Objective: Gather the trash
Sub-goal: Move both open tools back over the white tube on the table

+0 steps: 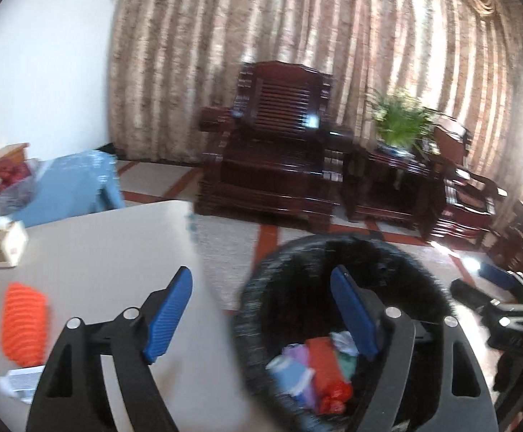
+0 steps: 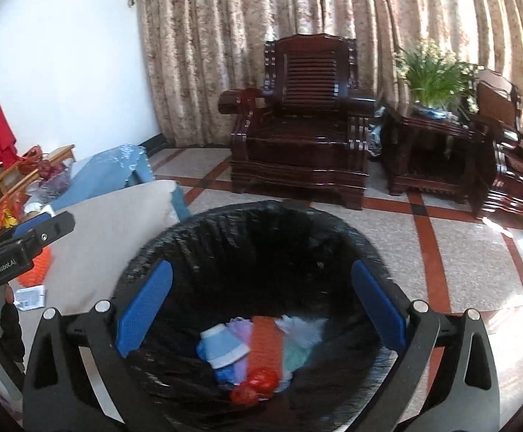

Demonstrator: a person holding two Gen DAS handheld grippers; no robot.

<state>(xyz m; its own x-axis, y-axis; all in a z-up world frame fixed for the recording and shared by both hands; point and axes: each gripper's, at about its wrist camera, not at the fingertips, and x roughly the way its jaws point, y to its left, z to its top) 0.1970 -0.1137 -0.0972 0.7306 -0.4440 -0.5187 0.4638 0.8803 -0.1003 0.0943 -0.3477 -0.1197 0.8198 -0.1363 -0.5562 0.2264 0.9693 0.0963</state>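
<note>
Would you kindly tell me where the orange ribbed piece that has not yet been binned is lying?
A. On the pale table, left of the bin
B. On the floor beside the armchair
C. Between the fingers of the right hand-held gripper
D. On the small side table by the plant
A: the orange ribbed piece lies on the pale table, left of the black-lined bin.

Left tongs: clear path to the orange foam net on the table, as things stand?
Probably yes. The left tongs stand open and empty, straddling the table edge and the bin. The orange foam net lies uncovered on the table to their left, with only bare tabletop between.
</note>
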